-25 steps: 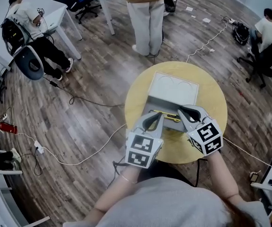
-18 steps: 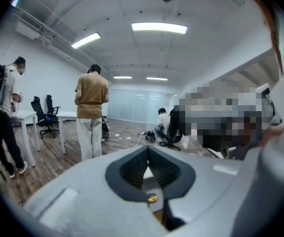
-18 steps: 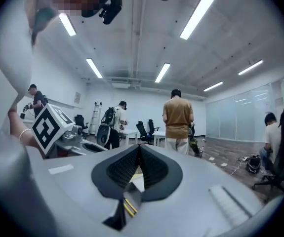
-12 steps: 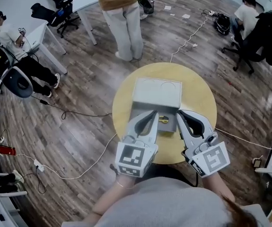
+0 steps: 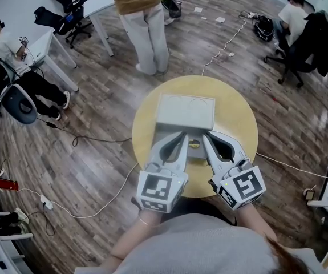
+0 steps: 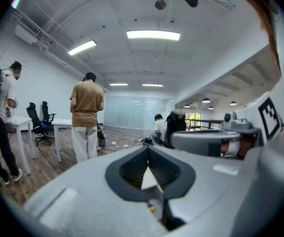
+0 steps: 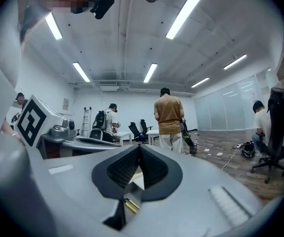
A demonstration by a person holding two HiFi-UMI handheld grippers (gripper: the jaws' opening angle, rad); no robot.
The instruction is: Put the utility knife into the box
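Note:
A grey box point(image 5: 165, 131) stands on the round yellow table point(image 5: 238, 119), its lid point(image 5: 185, 111) lying open behind it. The yellow utility knife point(image 5: 194, 144) lies inside the box, mostly hidden between my two grippers. My left gripper point(image 5: 182, 135) reaches over the box's near left part with its jaws shut and empty. My right gripper point(image 5: 205, 135) is beside it on the right, shut as well, holding nothing. In the right gripper view a yellow strip of the knife point(image 7: 130, 205) shows below the closed jaws point(image 7: 139, 147). In the left gripper view the tips point(image 6: 148, 149) meet.
A person in a tan top point(image 5: 141, 16) stands just beyond the table. People sit at a desk at the left point(image 5: 7, 50) and at the back right point(image 5: 295, 16). Cables point(image 5: 95, 138) run over the wooden floor around the table. Office chairs point(image 5: 61, 13) stand at the back.
The right gripper has drawn closer to the left one over the box's near edge. The knife stays in the box, with less of it showing than a second ago.

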